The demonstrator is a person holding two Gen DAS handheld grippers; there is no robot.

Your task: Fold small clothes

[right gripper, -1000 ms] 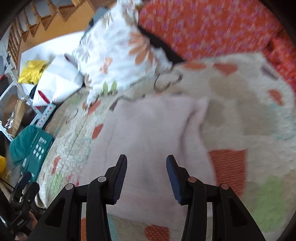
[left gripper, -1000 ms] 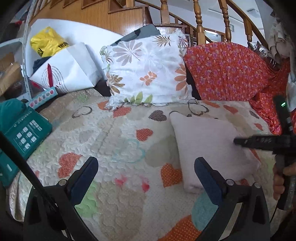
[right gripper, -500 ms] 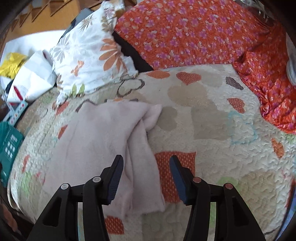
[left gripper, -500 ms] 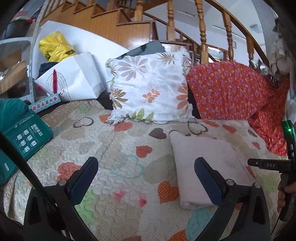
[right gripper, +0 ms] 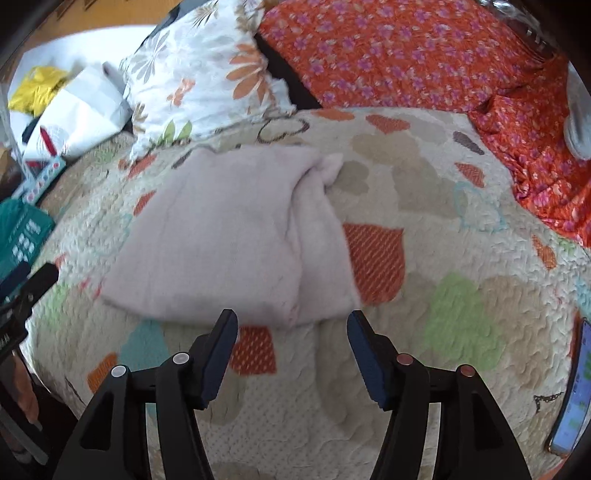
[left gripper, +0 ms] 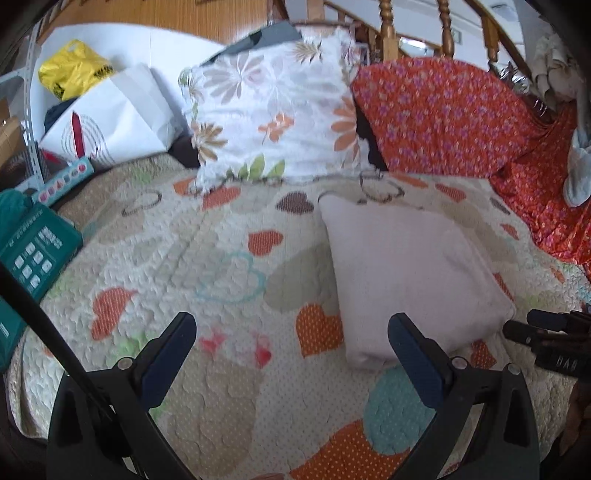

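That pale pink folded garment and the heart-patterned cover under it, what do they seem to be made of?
The pale pink garment looks like a soft fleece or plush knit: matte, fuzzy surface, thick rounded fold edges. The heart-patterned quilt looks like quilted cotton: puffy stitched wavy lines, printed dotted patches, no sheen. Blur leaves the exact fibre open for both.

Heart-print quilt, floral cushion, wood staircase, daylight
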